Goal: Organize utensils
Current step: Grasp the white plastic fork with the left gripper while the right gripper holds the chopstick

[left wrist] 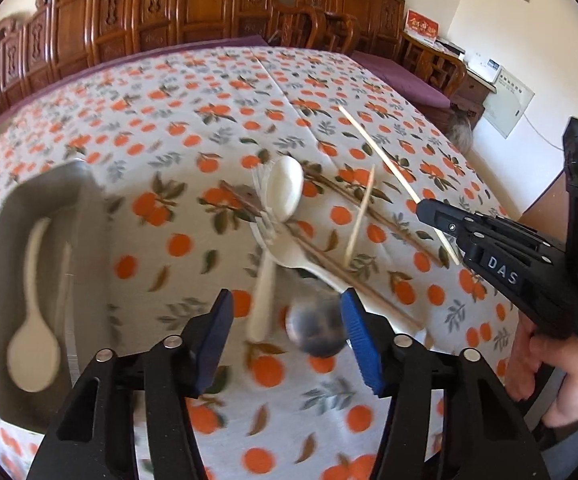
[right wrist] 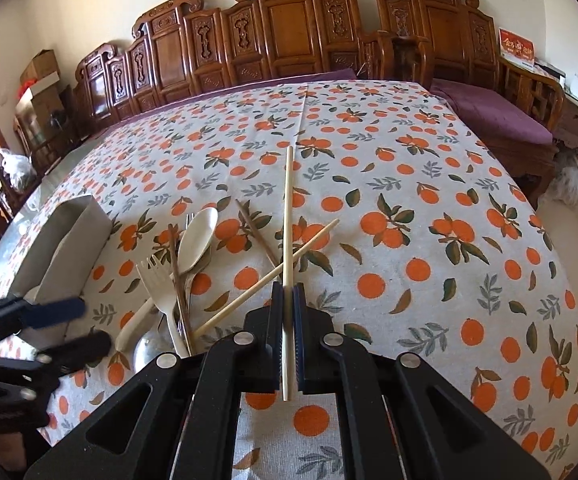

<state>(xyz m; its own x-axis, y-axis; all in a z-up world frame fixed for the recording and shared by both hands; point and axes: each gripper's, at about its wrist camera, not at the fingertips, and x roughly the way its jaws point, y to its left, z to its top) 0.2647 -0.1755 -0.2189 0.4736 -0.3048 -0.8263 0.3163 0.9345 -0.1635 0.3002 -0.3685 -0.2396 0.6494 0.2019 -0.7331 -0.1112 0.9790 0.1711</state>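
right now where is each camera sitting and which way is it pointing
Left wrist: sits behind the open left gripper, facing across the orange-print tablecloth at the utensil pile, white spoon on top, with the grey tray to its left; the right gripper and the person's hand show at right.
Right wrist: sits behind the right gripper, shut on a pale chopstick, facing the carved wooden benches; the left gripper shows at lower left.
Shared: tablecloth, white spoon, tray, chopstick, benches.
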